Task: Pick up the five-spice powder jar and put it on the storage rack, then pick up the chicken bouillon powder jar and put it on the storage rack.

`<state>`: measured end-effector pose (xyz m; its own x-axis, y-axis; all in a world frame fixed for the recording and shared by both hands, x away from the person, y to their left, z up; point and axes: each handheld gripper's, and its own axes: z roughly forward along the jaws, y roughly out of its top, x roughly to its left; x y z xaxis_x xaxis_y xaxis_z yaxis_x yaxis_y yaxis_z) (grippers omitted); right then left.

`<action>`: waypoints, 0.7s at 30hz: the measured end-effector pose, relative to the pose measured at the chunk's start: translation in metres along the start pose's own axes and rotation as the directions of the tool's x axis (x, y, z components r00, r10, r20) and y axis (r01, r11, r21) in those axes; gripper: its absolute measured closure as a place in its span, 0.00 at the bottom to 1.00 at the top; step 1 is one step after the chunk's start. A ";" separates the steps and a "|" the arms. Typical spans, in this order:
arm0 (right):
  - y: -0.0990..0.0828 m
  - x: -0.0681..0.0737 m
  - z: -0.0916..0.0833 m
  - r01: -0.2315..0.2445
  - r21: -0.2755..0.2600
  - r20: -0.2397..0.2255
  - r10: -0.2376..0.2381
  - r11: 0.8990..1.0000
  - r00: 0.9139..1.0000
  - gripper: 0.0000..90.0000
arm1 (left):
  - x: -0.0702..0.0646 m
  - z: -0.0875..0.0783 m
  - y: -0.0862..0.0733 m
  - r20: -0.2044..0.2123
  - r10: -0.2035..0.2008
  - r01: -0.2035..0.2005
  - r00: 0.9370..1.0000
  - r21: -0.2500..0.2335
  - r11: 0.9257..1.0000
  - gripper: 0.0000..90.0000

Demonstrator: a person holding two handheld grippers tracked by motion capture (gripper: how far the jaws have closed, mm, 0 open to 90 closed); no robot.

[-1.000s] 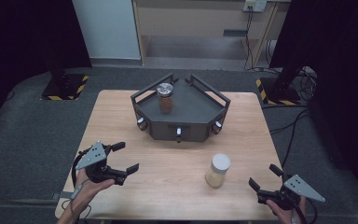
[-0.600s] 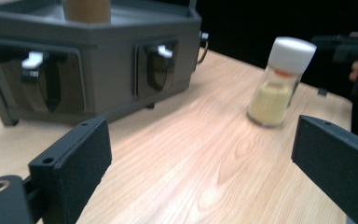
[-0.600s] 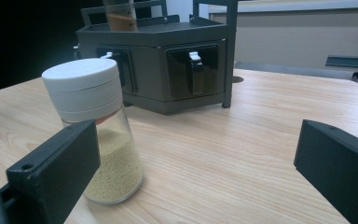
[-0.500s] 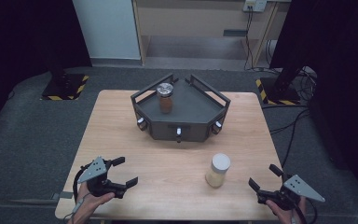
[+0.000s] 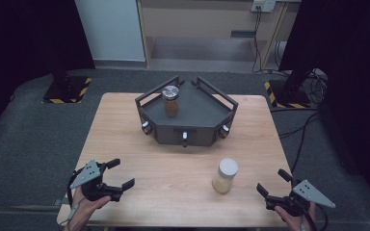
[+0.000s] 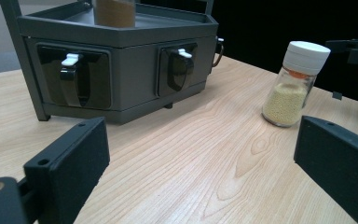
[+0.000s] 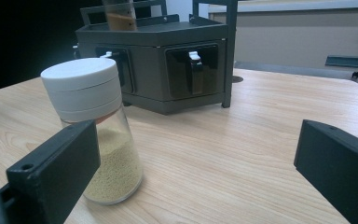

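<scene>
Grippers are hovering wide-fingered and empty, left gripper (image 5: 118, 175) having just been opening; white-capped jar (image 5: 225, 175) is standing just ahead-left of right gripper (image 5: 272, 182) (ungrasped), its move to the rack (image 5: 185, 130) seemingly pending.

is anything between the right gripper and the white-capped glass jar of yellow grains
Nothing visible. The white-capped glass jar of yellow grains stands on bare wooden table, just ahead and left of the open right gripper. The grey rack sits farther back.
</scene>
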<state>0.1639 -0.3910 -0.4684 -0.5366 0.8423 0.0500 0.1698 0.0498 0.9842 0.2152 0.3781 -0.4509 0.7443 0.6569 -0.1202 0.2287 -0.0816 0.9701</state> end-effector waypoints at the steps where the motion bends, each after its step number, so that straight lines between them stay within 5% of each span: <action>1: 0.000 0.000 0.000 0.001 0.001 -0.003 -0.001 1.000 1.000 0.01 | 0.000 0.000 0.000 0.002 0.000 0.000 1.000 -0.002 1.000 0.02; 10: 0.000 0.000 0.000 0.001 0.003 0.002 -0.001 1.000 1.000 0.01 | 0.000 0.003 0.001 0.038 0.002 -0.002 0.999 -0.006 1.000 0.01; 21: -0.001 -0.002 0.000 0.000 -0.005 -0.008 0.000 1.000 1.000 0.01 | -0.002 0.004 0.002 0.034 0.006 -0.006 0.999 -0.001 1.000 0.00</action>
<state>0.1644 -0.3924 -0.4692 -0.5433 0.8380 0.0515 0.1657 0.0469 0.9851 0.2169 0.3738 -0.4497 0.7669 0.6302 -0.1215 0.2234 -0.0845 0.9711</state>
